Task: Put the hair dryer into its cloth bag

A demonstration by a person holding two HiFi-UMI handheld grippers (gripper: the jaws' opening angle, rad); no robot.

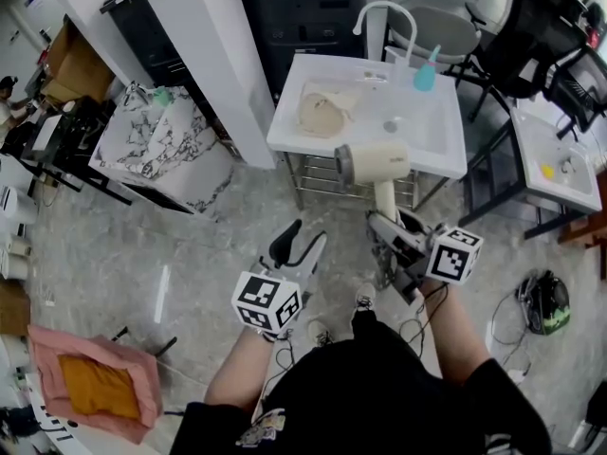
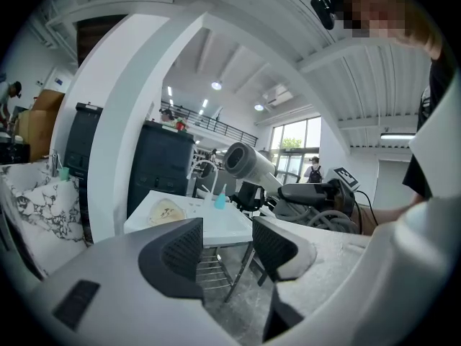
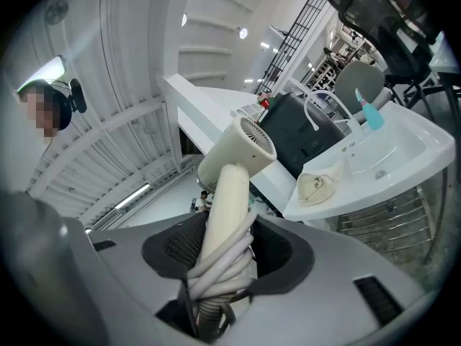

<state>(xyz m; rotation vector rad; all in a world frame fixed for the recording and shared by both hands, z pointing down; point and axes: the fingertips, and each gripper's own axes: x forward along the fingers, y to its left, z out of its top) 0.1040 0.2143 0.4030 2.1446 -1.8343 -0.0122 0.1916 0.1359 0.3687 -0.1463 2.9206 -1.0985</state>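
Betw. R tongs (image 3: 223, 249): hair dryer (image 3: 235, 153)

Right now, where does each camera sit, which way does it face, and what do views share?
Head view: on the person's head, facing steeply down at the sink; forearms, left gripper, right gripper show.
Left gripper view: on the left gripper, facing along its open, empty jaws toward the sink; person's torso at right.
Right gripper view: on the right gripper, facing along jaws shut on the hair dryer; person's head at left.
Shared: all show hair dryer, sink, cloth bag.
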